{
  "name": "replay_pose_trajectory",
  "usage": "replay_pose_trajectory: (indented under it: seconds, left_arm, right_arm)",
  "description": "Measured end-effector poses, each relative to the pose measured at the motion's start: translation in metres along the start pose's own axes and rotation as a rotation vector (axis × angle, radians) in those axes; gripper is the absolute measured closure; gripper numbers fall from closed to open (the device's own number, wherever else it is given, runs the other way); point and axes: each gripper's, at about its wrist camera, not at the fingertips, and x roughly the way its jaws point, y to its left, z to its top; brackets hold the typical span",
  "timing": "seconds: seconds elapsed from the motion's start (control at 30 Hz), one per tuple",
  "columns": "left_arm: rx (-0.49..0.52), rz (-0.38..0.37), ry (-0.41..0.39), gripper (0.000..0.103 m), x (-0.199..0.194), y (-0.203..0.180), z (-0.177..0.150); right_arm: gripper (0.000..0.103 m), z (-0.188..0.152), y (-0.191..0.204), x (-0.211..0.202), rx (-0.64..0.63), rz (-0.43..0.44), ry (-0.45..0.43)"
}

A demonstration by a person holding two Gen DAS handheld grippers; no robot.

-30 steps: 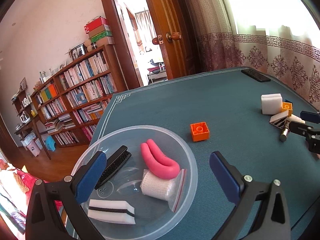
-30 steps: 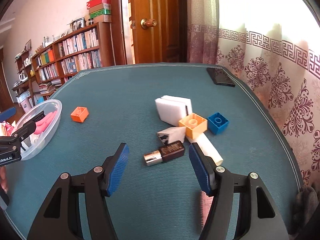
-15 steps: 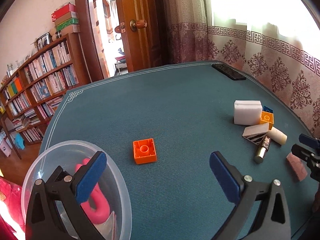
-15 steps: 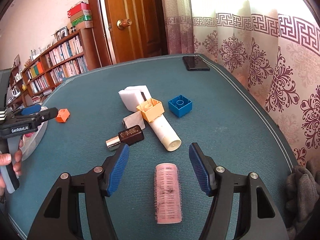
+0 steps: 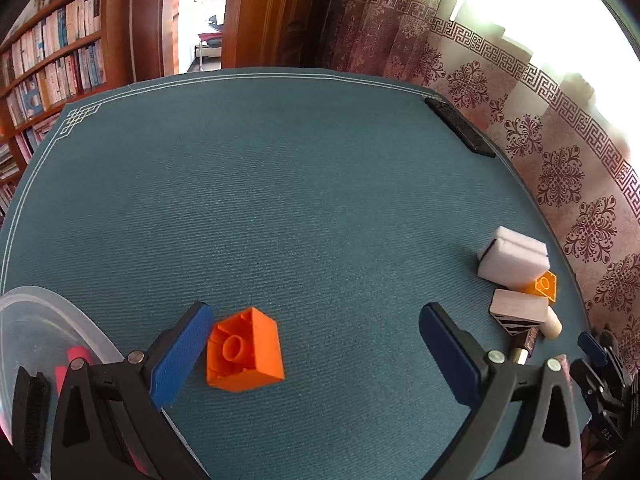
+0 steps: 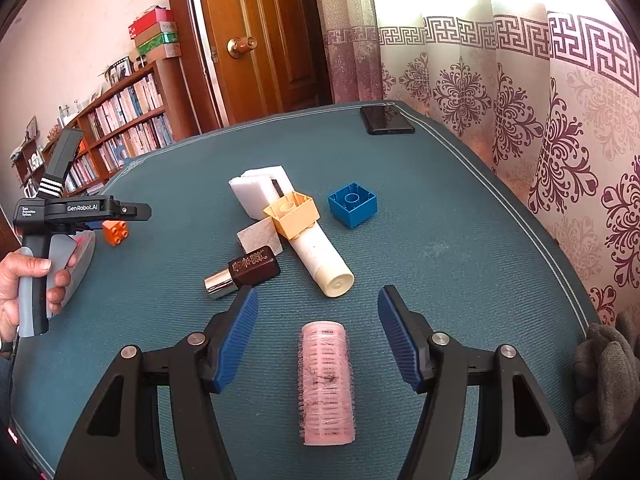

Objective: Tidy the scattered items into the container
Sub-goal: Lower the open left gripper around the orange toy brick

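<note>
while the left tool (image 5: 316,350) stands wide and empty over the teal tabletop (image 5: 280,184), the small orange plastic building brick (image 5: 243,356) lies tipped on an edge between its fingers, far off centre: it sits just beside the left blue pad (image 5: 182,354), at about nine o'clock of the gap, perhaps touching it, with the right pad well apart. the clear round plastic bowl (image 5: 52,312) sits at about eight o'clock from that brick, close behind the left finger, with a pink item and a black brush dimly visible inside.

the right tool (image 6: 318,334) is likewise spread wide and holds nothing. the pink cylindrical hair roller (image 6: 326,384) lies on the tabletop midway between its pads, touching neither, and its long axis runs from six to twelve o'clock, in line with the fingers. judged from this, the pads would close across the roller's round sides, which suits a squeeze, though the soft bristled shell may give a little.

at twelve o'clock beyond the roller lies the rest of the clutter: a dark brown cosmetic bottle with a silver cap (image 6: 244,273), a cream plastic tube (image 6: 320,258), a tan hollow brick (image 6: 291,214), a white sponge block (image 6: 260,190) and a blue hollow brick (image 6: 353,204).

each hand is nearest its own item; the left seemingly needs to shift toward nine o'clock to centre the brick.
</note>
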Motion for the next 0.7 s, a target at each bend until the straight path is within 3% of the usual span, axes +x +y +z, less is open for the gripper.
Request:
replay_pose_trajectory:
  seconds: [0.37, 0.43, 0.53, 0.7]
  left_arm:
    - [0.120, 0.037, -0.016, 0.002, -0.008, -0.018, -0.027]
    - [0.147, 0.062, -0.030, 0.006, -0.010, -0.022, -0.034]
    - [0.180, 0.071, -0.040, 0.023, -0.012, -0.030, -0.047]
    - [0.210, 0.106, -0.080, 0.024, -0.017, -0.040, -0.066]
  right_arm:
    - [0.037, -0.002, -0.001, 0.000, 0.003, -0.003, 0.004]
    - [0.037, -0.002, -0.002, 0.001, 0.007, 0.000, 0.008]
    - [0.037, -0.002, -0.004, 0.001, 0.014, 0.003, 0.008]
    - [0.037, -0.004, -0.009, -0.003, 0.014, -0.001, 0.007]
